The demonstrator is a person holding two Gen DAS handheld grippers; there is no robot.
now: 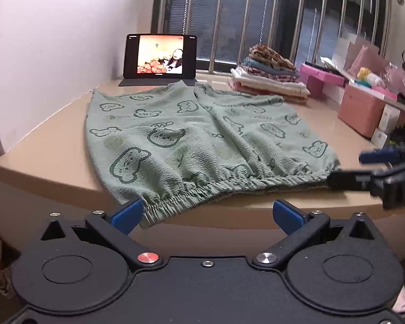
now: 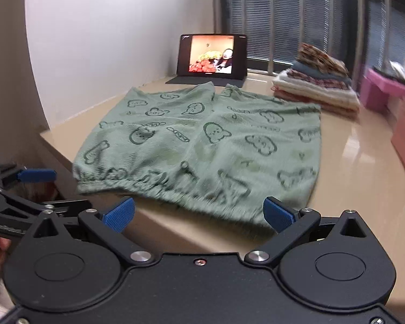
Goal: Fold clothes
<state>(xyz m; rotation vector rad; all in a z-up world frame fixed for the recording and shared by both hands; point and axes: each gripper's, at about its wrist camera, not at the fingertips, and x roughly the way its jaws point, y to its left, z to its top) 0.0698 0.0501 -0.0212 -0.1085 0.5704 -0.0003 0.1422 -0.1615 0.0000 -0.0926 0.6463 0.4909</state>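
Note:
A pair of green shorts with a bear print (image 1: 191,140) lies flat on the beige table (image 1: 53,132), its elastic waistband at the near edge. It also shows in the right wrist view (image 2: 210,145). My left gripper (image 1: 207,214) is open, low at the table's front edge, its left pad beside the waistband's left corner. My right gripper (image 2: 199,213) is open, just in front of the waistband's right part. From the left wrist view the right gripper (image 1: 378,167) shows at the waistband's right corner. The left gripper (image 2: 26,186) shows at the far left of the right wrist view.
A tablet (image 1: 160,55) playing a video stands at the back by the window bars. A stack of folded clothes (image 1: 270,75) lies at the back right. Pink boxes (image 1: 361,108) and clutter line the right side. A white wall bounds the left.

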